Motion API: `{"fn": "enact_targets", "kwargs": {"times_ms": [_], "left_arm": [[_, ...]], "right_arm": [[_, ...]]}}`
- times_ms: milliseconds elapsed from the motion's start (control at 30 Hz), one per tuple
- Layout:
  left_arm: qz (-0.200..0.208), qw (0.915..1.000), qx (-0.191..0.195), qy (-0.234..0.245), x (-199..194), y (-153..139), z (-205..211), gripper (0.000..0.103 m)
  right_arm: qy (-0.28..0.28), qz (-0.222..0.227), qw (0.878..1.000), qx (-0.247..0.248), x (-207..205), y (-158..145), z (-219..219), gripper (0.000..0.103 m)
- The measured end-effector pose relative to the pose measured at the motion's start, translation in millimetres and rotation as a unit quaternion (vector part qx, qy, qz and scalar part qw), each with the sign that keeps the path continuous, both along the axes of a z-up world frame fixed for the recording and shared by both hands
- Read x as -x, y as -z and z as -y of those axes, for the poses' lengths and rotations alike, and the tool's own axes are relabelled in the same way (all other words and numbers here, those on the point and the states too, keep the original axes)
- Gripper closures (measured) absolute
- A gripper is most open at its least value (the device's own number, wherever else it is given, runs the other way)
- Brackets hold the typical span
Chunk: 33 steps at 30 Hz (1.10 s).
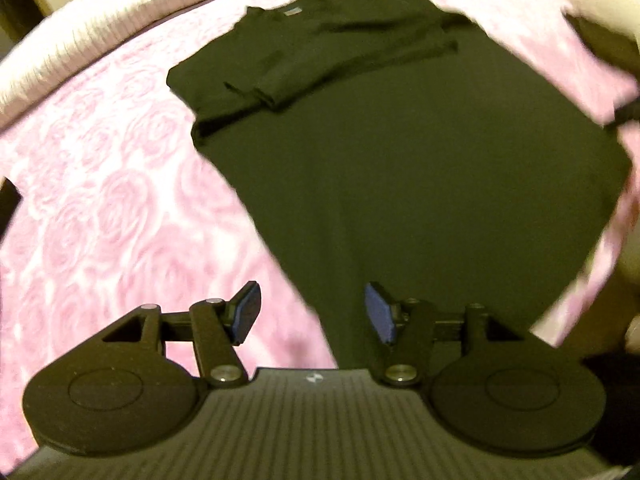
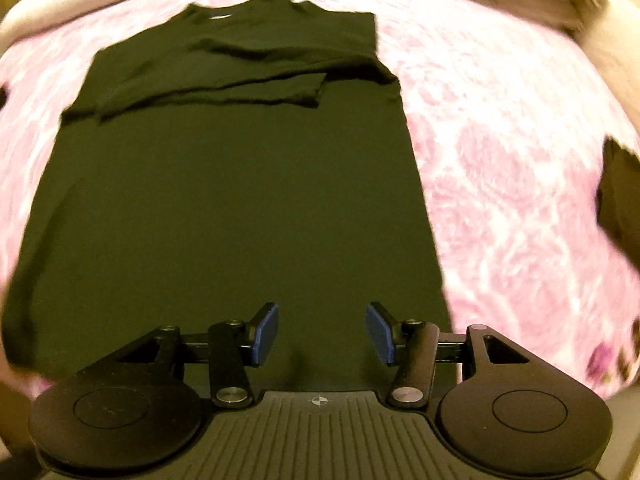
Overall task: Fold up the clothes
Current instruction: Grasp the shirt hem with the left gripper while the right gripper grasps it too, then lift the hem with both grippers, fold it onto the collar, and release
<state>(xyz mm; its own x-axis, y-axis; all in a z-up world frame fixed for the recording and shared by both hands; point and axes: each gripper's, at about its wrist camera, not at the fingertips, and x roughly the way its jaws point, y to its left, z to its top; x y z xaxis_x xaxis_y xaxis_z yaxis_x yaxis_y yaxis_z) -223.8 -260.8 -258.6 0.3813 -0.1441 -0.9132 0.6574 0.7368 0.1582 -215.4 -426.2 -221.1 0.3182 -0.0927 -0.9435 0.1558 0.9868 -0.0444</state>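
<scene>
A dark green T-shirt [image 1: 420, 168] lies flat on a pink rose-patterned bedspread [image 1: 100, 208], collar at the far end, both sleeves folded in across the chest. In the left wrist view my left gripper [image 1: 312, 312] hangs open above the shirt's near left edge, nothing between its blue pads. The right wrist view shows the same shirt [image 2: 240, 200] with its straight right edge. My right gripper [image 2: 322, 332] hovers open over the shirt's lower part, jaws empty.
A pale blanket or bed edge [image 1: 120, 12] runs along the far side of the bedspread [image 2: 500, 200]. Another dark garment [image 2: 620, 196] lies at the right edge of the right wrist view. A dark cloth [image 1: 600, 36] shows at the upper right in the left wrist view.
</scene>
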Motion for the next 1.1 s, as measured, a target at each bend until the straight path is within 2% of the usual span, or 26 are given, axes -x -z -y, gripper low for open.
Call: {"fn": "enact_targets", "kwargs": {"times_ms": [133,300,467,600,700,767,800,833,867,967,1100], "left_arm": [[0.023,0.9963,-0.044,0.071,62.0,17.7,16.9,0.050],[0.050,0.9790,-0.099,0.171,115.1,41.4,59.7,0.050],[0.074,0.9520,-0.154,0.254,141.2,74.8,79.4,0.049],[0.093,0.9423,-0.163,0.277,136.5,84.6,81.3,0.045],[0.116,0.9262,-0.172,0.315,132.9,85.7,80.0,0.046],[0.129,0.9174,-0.180,0.331,124.5,87.8,78.1,0.051],[0.136,0.9137,-0.187,0.334,120.5,89.0,76.5,0.062],[0.143,0.9101,-0.199,0.334,115.6,91.3,75.2,0.079],[0.149,0.9075,-0.213,0.330,110.2,94.1,73.7,0.086],[0.145,0.9157,-0.212,0.309,95.2,95.7,70.8,0.088],[0.143,0.9174,-0.208,0.308,84.9,97.6,74.3,0.091]], "right_arm": [[-0.116,0.022,0.993,0.020,31.8,13.0,-4.5,0.050],[-0.238,0.035,0.970,0.036,67.4,38.8,-19.6,0.050],[-0.263,0.031,0.963,0.046,90.5,56.1,-26.3,0.050],[-0.279,0.031,0.958,0.059,103.7,69.4,-32.7,0.049],[-0.303,0.038,0.949,0.082,111.0,75.7,-34.3,0.045],[-0.321,0.044,0.941,0.100,116.1,78.4,-31.4,0.042],[-0.330,0.047,0.936,0.110,118.7,80.0,-29.9,0.041],[-0.339,0.050,0.932,0.120,121.3,81.6,-28.4,0.041],[-0.346,0.049,0.928,0.129,123.5,84.4,-26.1,0.041],[-0.370,0.048,0.913,0.168,131.1,98.2,-16.9,0.040],[-0.431,0.066,0.873,0.217,143.1,111.2,-12.1,0.041]]}}
